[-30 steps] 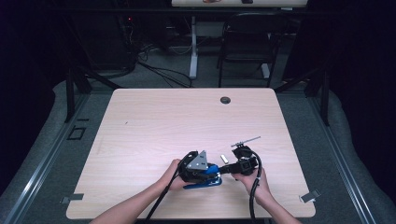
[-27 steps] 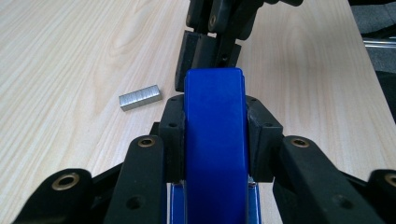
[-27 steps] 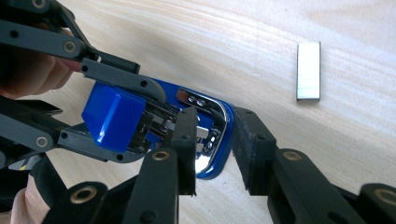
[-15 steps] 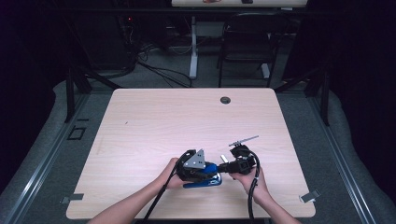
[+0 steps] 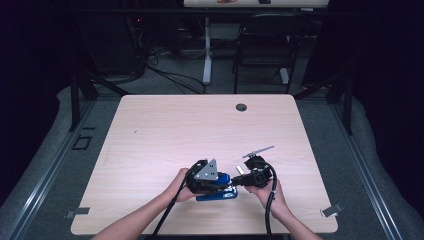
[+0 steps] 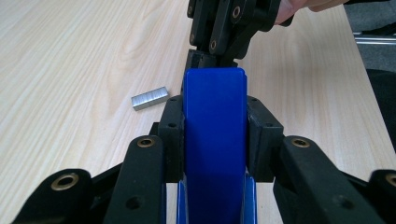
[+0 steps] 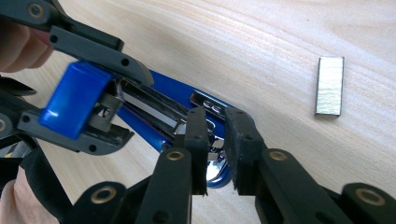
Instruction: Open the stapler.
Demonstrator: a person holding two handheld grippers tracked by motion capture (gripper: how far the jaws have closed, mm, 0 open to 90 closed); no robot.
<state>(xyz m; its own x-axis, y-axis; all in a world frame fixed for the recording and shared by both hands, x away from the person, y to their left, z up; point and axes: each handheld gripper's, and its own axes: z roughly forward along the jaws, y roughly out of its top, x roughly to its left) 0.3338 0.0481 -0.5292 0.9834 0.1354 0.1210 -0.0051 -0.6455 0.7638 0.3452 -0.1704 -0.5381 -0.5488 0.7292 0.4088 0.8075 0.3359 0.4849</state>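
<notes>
1. Pale wood-grain tabletop (image 5: 165, 135) stands in a dark room, with a black chair (image 5: 265, 45) and floor cables beyond its far edge.
2. Near the front edge lies a blue stapler (image 5: 220, 192), its top arm swung up off the base.
3. Seen from the left gripper view, the left tool (image 6: 215, 135) is pinching the stapler's blue top arm (image 6: 215, 140) by both flanks, pads pressed against it.
4. Right tool (image 7: 215, 135) has just been closing; its jaws stand narrowly apart around the metal front end of the stapler's magazine (image 7: 154, 109), and whether the pads press it I cannot tell.
5. A strip of staples (image 7: 329, 85) lies loose on the tabletop, near the stapler but apart from it.
</notes>
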